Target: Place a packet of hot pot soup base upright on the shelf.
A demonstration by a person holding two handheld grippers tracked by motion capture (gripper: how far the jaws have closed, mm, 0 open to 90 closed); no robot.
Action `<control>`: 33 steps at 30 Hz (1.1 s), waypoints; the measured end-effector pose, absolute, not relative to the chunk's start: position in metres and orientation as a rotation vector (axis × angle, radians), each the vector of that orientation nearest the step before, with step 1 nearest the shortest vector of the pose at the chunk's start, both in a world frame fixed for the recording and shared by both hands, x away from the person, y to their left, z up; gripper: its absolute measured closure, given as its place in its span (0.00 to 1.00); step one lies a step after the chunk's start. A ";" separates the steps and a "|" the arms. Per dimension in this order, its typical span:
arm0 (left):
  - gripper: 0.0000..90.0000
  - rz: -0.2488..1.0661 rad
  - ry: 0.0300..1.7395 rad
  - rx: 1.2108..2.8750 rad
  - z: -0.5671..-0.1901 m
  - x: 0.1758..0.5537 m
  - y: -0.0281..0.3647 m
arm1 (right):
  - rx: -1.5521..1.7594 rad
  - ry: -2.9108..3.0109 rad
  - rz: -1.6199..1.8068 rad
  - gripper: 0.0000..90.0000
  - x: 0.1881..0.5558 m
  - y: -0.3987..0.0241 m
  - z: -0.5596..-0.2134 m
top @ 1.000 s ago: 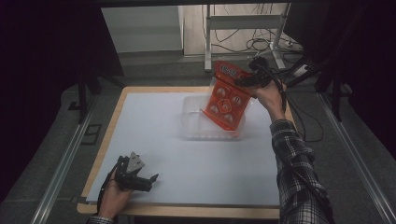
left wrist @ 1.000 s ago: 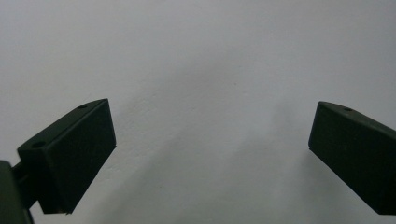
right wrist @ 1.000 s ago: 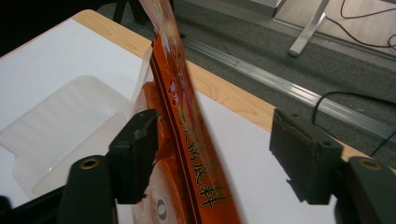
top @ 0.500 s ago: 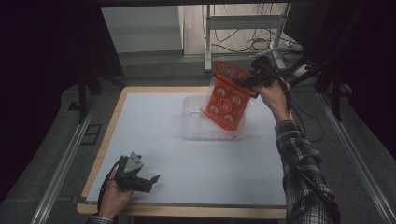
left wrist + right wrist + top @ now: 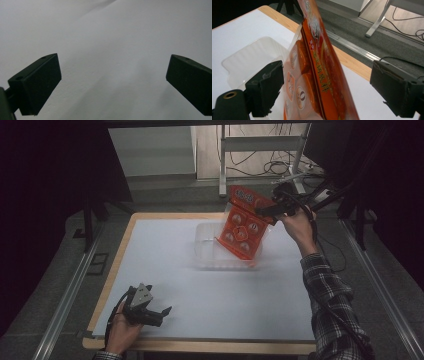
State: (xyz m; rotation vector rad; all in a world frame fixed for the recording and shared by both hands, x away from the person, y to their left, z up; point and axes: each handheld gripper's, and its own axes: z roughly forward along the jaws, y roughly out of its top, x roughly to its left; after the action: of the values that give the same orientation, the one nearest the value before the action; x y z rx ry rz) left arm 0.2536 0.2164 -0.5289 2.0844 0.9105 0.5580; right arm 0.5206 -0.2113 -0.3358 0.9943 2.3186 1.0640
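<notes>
Orange packet (image 5: 243, 224): stands tilted in the clear plastic tray (image 5: 207, 251), lower end inside it, top leaning toward the far right corner of the table (image 5: 165, 245). Tray: sits on the white sheet near the far edge, right of centre. Right gripper (image 5: 266, 211): at the packet's upper right edge; its jaws have just been opening and stand wide on either side of the packet (image 5: 322, 75) (one jaw close against the wrapper, the other well clear), no grip on it. Left gripper (image 5: 159, 312): rests at the near left corner, jaws wide apart over bare sheet, holding nothing.
</notes>
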 end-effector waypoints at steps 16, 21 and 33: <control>0.00 0.576 0.889 2.074 -0.528 0.252 0.215 | 0.947 2.314 1.083 0.13 0.500 -0.219 -0.330; 0.00 0.565 0.904 2.092 -0.527 0.252 0.215 | 0.957 2.311 1.080 0.12 0.496 -0.225 -0.333; 0.00 0.557 0.916 2.127 -0.527 0.252 0.212 | 0.999 2.284 1.124 0.10 0.481 -0.242 -0.349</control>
State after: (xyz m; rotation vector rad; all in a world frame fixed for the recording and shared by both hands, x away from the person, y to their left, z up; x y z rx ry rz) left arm 0.2524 0.2117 -0.5267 2.1271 0.9156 0.5568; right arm 0.4805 -0.2418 -0.3495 0.9987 2.2844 1.1243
